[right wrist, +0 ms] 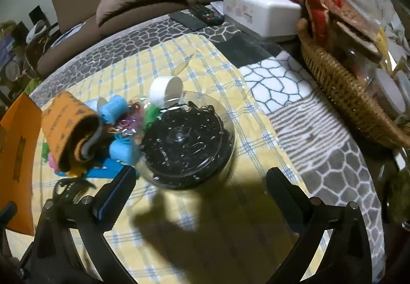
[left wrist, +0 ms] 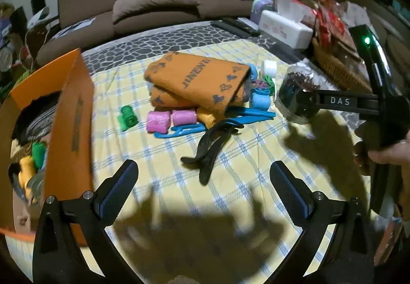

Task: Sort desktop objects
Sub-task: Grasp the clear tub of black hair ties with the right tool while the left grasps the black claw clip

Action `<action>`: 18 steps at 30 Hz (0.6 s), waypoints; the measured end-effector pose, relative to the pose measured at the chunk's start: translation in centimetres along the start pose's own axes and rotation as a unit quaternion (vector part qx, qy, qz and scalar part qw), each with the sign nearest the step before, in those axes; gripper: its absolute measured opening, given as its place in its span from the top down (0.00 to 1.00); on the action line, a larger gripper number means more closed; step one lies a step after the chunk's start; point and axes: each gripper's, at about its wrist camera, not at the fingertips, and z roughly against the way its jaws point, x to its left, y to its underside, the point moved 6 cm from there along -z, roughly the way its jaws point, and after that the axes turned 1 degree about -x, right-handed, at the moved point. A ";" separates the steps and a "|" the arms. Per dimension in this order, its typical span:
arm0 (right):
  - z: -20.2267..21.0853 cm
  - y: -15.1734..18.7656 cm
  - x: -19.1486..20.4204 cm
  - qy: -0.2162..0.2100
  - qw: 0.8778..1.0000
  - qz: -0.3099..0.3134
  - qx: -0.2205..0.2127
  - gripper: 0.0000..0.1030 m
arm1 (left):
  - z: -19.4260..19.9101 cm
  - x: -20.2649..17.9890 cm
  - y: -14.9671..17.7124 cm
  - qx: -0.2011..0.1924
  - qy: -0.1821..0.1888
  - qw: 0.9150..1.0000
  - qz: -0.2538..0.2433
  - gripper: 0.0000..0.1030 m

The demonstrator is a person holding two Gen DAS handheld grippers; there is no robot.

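The clear round plastic jar of dark clips (right wrist: 188, 145), standing on the yellow checked cloth (right wrist: 179, 219), is approached by the right gripper (right wrist: 201, 190), jaws spread wide and empty. The left gripper (left wrist: 203, 186) hangs wide near the orange cardboard box (left wrist: 69, 114). Next, closure around the jar seems called for.

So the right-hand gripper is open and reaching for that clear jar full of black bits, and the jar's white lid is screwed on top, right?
Not quite. The right gripper is open and close to the clear jar of black bits, but the jar has no lid on it. The white lid lies on the checked cloth just behind the jar, as the right wrist view shows.
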 end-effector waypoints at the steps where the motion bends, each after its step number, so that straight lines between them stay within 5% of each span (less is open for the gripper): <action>1: -0.2 0.0 0.1 -0.004 1.000 0.002 0.001 0.01 | -0.5 -0.1 -0.1 0.001 -0.001 1.000 -0.005 0.00; 11: -2.9 -0.7 0.8 -0.010 1.000 0.028 0.001 0.01 | -5.6 -0.2 0.0 0.019 -0.012 1.000 -0.016 0.03; 16: -3.4 -0.7 1.3 -0.026 0.999 0.022 -0.001 0.02 | -7.1 0.5 0.2 0.043 -0.025 0.999 0.000 0.29; 18: -3.1 -0.8 1.6 -0.031 0.999 0.026 -0.008 0.08 | -7.3 0.8 0.4 0.047 -0.019 0.999 0.009 0.32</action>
